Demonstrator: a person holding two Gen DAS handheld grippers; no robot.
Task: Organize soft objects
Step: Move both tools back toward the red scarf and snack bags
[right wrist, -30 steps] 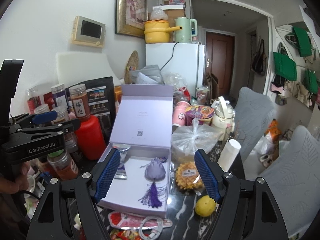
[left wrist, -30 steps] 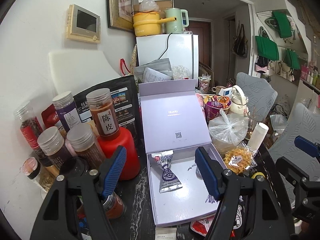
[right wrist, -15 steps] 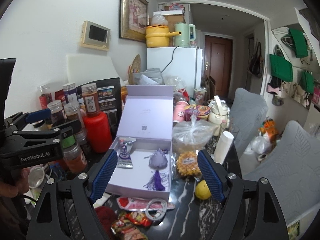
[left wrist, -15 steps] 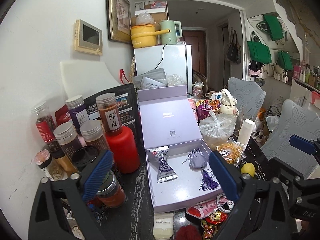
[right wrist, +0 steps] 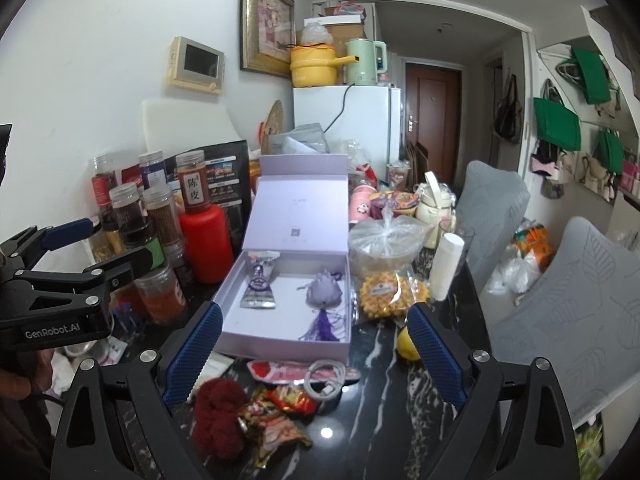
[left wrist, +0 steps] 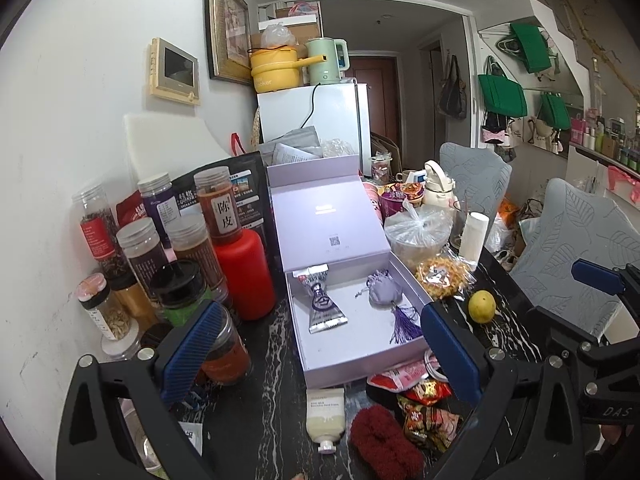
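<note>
Cluttered black marble table point(left wrist: 516, 344) against a white wall; fridge and doorway at 12 o'clock.

Items, left to right:
- Spice jars point(left wrist: 140, 240) and red bottle point(left wrist: 242, 272), 9 to 10 o'clock of the box, packed close.
- Left gripper point(left wrist: 316, 354): jaws spread wide, holding nothing, hovering near the box's front edge.
- Lavender gift box point(left wrist: 352, 364), lid propped upright. Inside, well apart: silver pouch point(left wrist: 322, 304) at the left, purple tasselled sachet point(left wrist: 384, 290) at the right.
- Red fluffy item point(left wrist: 384, 432), on the table at 6 o'clock of the box, beside snack wrappers point(left wrist: 424, 412); judged the soft thing not yet boxed.
- Yellow snack bag point(left wrist: 440, 274) and lemon point(left wrist: 482, 307), 3 o'clock of the box.
- Right gripper point(right wrist: 316, 354): jaws likewise released, empty.

Risks (judgement): reaching for the fluffy item, a finger could snag the wrappers or the white cable point(right wrist: 324, 374) just beside it and drag them along; a wide left swing could topple the jars.

View differences: the left wrist view alone shows a cream tube point(left wrist: 325, 412) lying at the box's front edge; the right wrist view alone shows the cable loop clearly and the left gripper's body from the side.
</note>
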